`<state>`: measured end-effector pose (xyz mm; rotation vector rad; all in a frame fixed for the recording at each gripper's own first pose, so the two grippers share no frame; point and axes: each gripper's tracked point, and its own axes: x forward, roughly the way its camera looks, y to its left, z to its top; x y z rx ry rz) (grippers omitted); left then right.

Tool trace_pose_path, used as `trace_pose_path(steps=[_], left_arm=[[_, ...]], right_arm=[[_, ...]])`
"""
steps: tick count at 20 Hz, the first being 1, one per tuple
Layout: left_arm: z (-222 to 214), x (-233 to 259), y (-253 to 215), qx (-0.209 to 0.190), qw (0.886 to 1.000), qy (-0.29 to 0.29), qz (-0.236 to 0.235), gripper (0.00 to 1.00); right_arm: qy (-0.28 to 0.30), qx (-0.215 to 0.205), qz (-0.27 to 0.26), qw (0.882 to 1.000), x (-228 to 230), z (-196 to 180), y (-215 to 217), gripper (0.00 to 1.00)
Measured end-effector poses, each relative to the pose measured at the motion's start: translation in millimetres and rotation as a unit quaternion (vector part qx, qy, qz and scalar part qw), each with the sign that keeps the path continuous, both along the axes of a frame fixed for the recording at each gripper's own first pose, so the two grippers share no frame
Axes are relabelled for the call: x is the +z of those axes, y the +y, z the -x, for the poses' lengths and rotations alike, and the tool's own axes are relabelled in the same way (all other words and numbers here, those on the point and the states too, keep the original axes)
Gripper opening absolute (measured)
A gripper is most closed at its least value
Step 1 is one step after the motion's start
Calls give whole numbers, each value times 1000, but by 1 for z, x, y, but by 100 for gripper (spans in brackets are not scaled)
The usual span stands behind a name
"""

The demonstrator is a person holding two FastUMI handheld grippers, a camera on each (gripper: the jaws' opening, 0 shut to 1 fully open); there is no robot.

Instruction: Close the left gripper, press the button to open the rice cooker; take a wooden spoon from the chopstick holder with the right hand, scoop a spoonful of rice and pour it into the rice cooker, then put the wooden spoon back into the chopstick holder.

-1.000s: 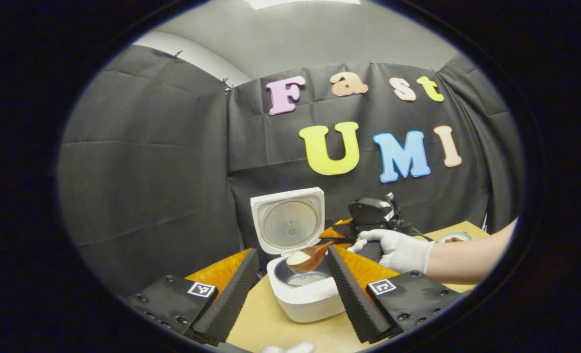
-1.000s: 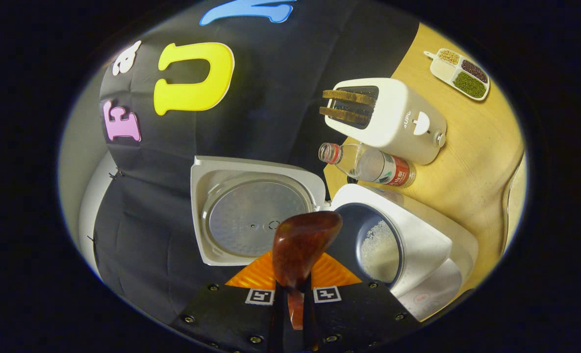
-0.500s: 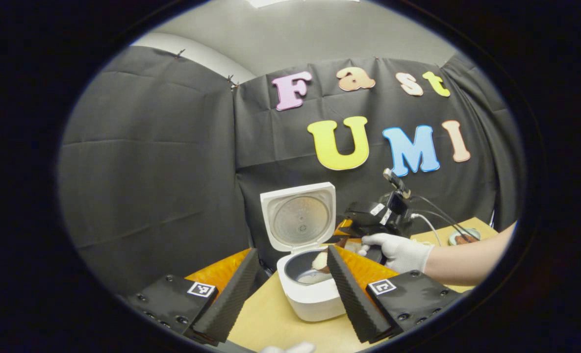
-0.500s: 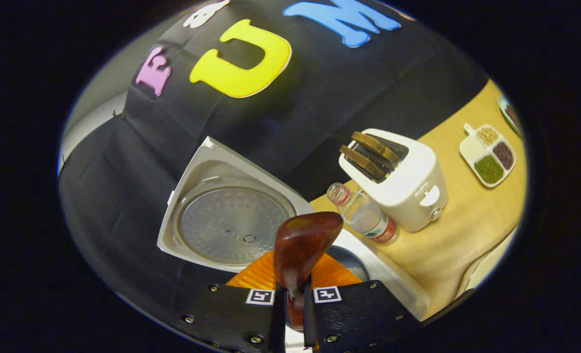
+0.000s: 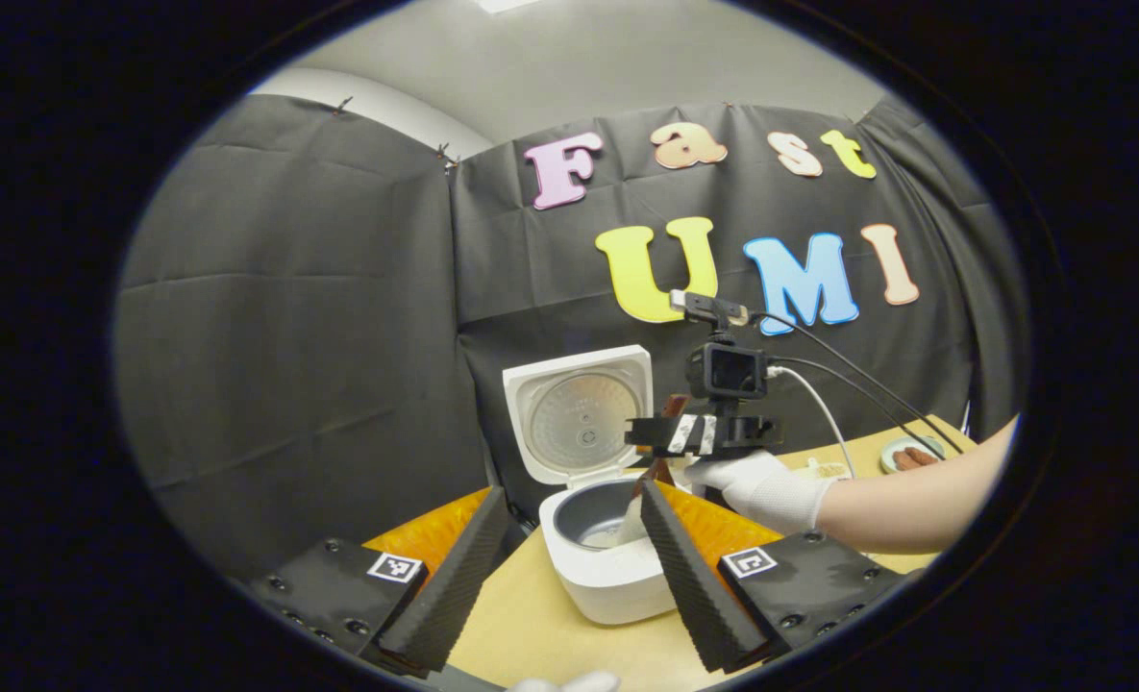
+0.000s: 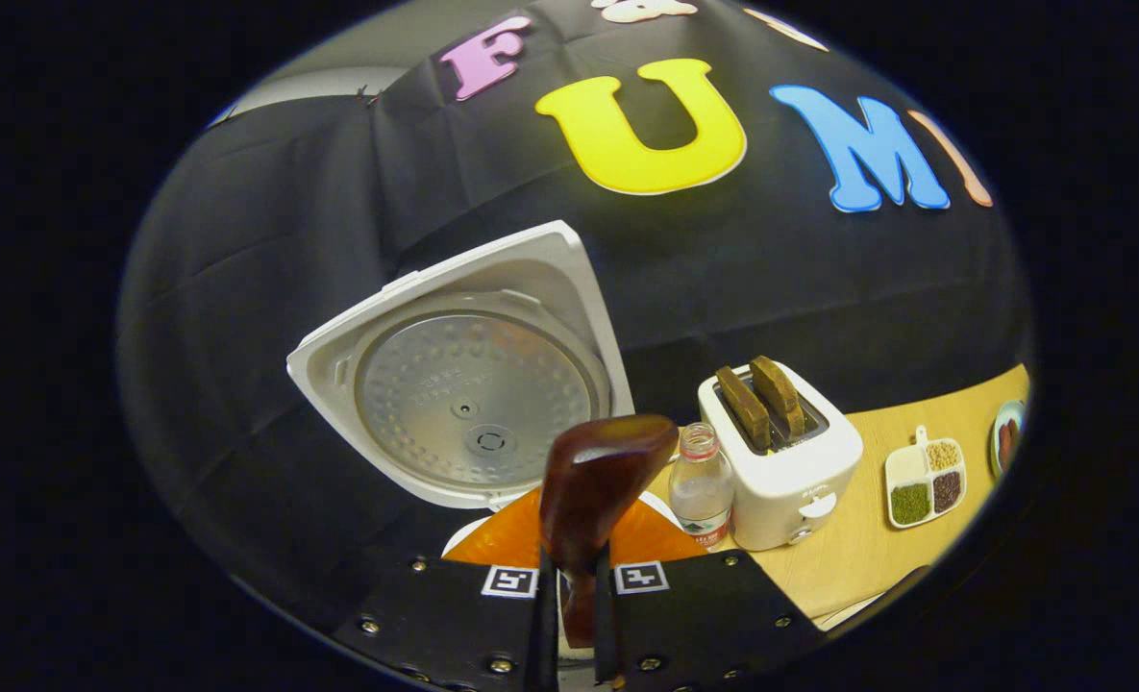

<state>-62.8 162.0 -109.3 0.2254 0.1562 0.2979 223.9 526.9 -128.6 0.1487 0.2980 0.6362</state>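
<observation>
The white rice cooker [image 5: 607, 581] stands on the wooden table with its lid [image 5: 577, 415] upright and open; some rice lies in the grey inner pot [image 5: 588, 514]. A white-gloved hand [image 5: 761, 485] holds my right gripper [image 5: 702, 434] just above the pot's right rim. The wooden spoon [image 5: 660, 471] slants from it down into the pot, with white rice at its tip. In the right gripper view my right gripper [image 6: 574, 577] is shut on the spoon's handle, and the dark brown bowl [image 6: 598, 476] shows its back before the lid [image 6: 463, 384]. My left gripper [image 5: 569, 586] is open, short of the cooker.
To the right of the cooker stand a clear bottle [image 6: 699, 485] and a white toaster [image 6: 785, 471] with two toast slices. Farther right on the table lie a divided dish of grains [image 6: 925, 476] and a small plate [image 6: 1006, 442]. Cables [image 5: 838, 365] trail from the right gripper.
My right gripper has rolled from lying on its side to upright over the pot. The spoon, level and heaped with rice a second ago, now tips down into the pot. The left gripper stayed put.
</observation>
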Motion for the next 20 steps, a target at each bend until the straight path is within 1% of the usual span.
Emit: trace_pose_path(steps=[1, 2, 3, 4, 7, 8, 11, 12, 13, 18, 20], left_arm=[[-1, 0, 0, -1, 1000, -1, -1, 97], [-2, 0, -1, -2, 1000, 0, -3, 95], [-3, 1, -1, -2, 1000, 0, -5, 97], [-4, -2, -1, -3, 1000, 1, -4, 97], [-6, -1, 0, -2, 1000, -1, 0, 97], [-6, 0, 2, -1, 1000, -1, 0, 95], [-8, -1, 0, -1, 1000, -3, 1, 97], [-8, -1, 0, -2, 1000, -2, 2, 95], [-8, -1, 0, -3, 1000, -2, 2, 99], [-9, -3, -1, -4, 1000, -2, -4, 99], [-9, -4, -3, -5, 1000, -1, -3, 99]], right_arm=[[-12, -1, 18, 1000, 1, 2, 2, 14], [-26, 7, 28, 999, 1, 3, 4, 14], [-39, 11, 43, 998, 2, 4, 8, 15], [-50, 17, 52, 997, 1, 5, 11, 14], [-84, 28, 88, 992, 2, 9, 14, 15], [-96, 30, 100, 990, 3, 9, 13, 15], [-127, 43, 126, 983, 6, 12, 15, 15], [-133, 47, 133, 981, 4, 13, 18, 15], [-147, 49, 146, 977, 2, 14, 19, 14], [-197, 73, 183, 960, 2, 23, 20, 14], [-193, 80, 180, 961, 1, 23, 20, 14]])
